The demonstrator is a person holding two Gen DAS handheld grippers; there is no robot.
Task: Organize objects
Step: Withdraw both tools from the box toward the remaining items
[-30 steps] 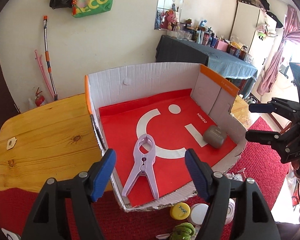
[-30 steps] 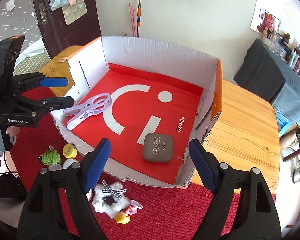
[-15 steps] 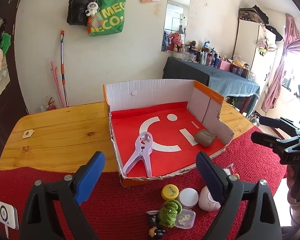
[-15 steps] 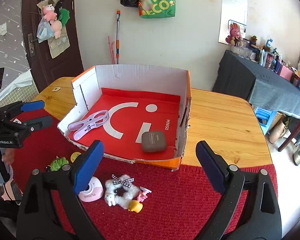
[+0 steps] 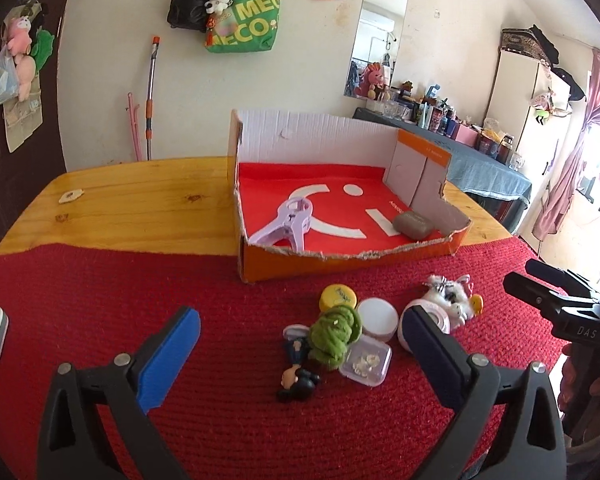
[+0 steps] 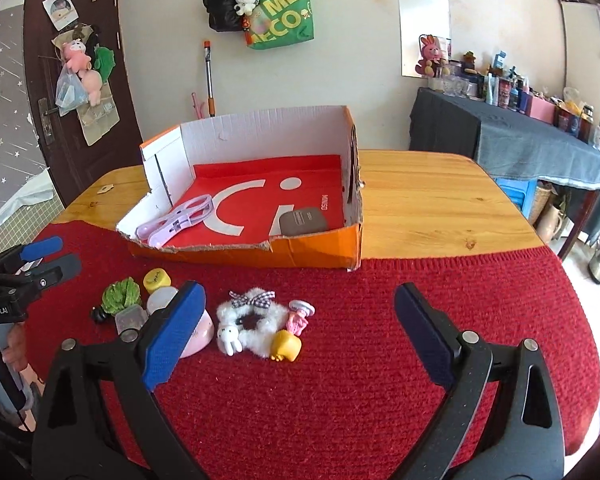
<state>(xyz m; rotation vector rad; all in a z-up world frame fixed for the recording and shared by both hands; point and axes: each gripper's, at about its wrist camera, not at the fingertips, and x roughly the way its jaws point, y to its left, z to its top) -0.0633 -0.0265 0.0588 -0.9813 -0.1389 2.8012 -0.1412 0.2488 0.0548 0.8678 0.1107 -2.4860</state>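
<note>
Nearest to me, the left gripper [image 5: 300,344] hangs over the red knitted mat [image 5: 100,300] with its jaws opening wide and nothing gripped. The green woolly bundle [image 5: 336,334] and the little clear plastic box [image 5: 366,362] lie just ahead of it, in line with the gap between the blue pads. The right gripper [image 6: 300,328] is opening too and holds nothing. Ahead of it sit the fluffy white scrunchie [image 6: 252,322] with a checked bow and the small yellow toy [image 6: 286,345], a little to its left side. So the left hand looks nearer the green bundle and the lids, and the right hand nearer the scrunchie. A round pink case [image 6: 198,334] lies between the two clusters, partly behind the right gripper's pad. The yellow cap [image 5: 338,297] and white lid [image 5: 378,314] are smooth, flat and round, so likely harder to pinch than the soft pieces.

Further back on the wooden desk [image 6: 440,200] stands the torn cardboard box [image 6: 312,246], orange outside with a red liner. Inside it lie a lilac plastic clip [image 5: 288,226], long axis running front to back, and a grey rounded case [image 5: 414,225].
</note>
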